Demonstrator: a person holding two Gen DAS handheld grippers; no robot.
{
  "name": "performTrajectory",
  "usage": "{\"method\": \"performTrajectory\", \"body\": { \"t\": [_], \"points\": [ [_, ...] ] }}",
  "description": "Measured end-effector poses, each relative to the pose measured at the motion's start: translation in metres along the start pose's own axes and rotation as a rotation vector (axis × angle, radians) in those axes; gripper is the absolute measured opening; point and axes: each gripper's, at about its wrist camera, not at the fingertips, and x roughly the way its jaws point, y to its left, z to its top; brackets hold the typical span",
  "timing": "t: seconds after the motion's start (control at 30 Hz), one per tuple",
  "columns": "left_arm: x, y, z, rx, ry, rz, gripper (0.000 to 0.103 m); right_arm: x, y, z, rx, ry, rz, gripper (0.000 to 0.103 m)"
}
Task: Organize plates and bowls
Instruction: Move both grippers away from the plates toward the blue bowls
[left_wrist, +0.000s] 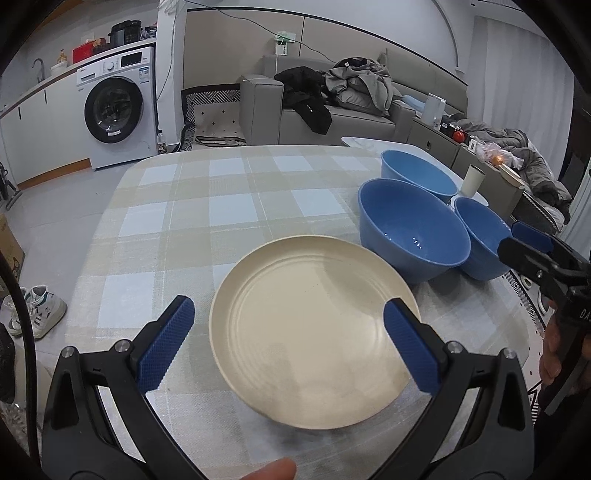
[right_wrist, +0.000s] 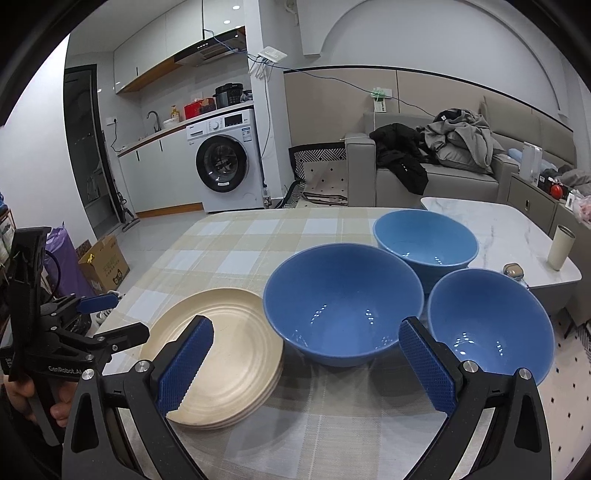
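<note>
Where checked cloth (right_wrist: 236, 251) spreads: ridged cream plates (right_wrist: 221, 354), 3 glossy blue bowls (right_wrist: 343, 317)

Table (right_wrist: 236, 243) under checked cloth, apparently stacked cream plates (right_wrist: 225, 354), three blue bowls (right_wrist: 343, 314) alongside

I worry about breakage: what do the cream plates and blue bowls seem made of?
Cream plates: matte, no glare, ridged rings; probably melamine or wheat-straw plastic, possibly matte stoneware. Blue bowls: glossy with sharp light glints; likely glazed ceramic, though glossy melamine can't be excluded.
</note>
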Motion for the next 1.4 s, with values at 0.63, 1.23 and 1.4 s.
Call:
{"method": "performTrajectory", "body": {
  "t": [0.63,1.23,1.4],
  "points": [
    [0.011,-0.067,0.063,0.055,-0.034,-0.041,0.102,-0.04,-0.061,0.024,0.041,-0.029,-0.064,0.102],
    [0.033,-0.104,0.119,0.106,-0.046,-0.051,0.102,-0.065,-0.126,0.065,0.128,-0.055,-0.144,0.102],
    [0.041,-0.114,0.134,0.107,-0.044,-0.066,0.102,-0.062,-0.133,0.074,0.125,-0.051,-0.162,0.102]
  ]
}}
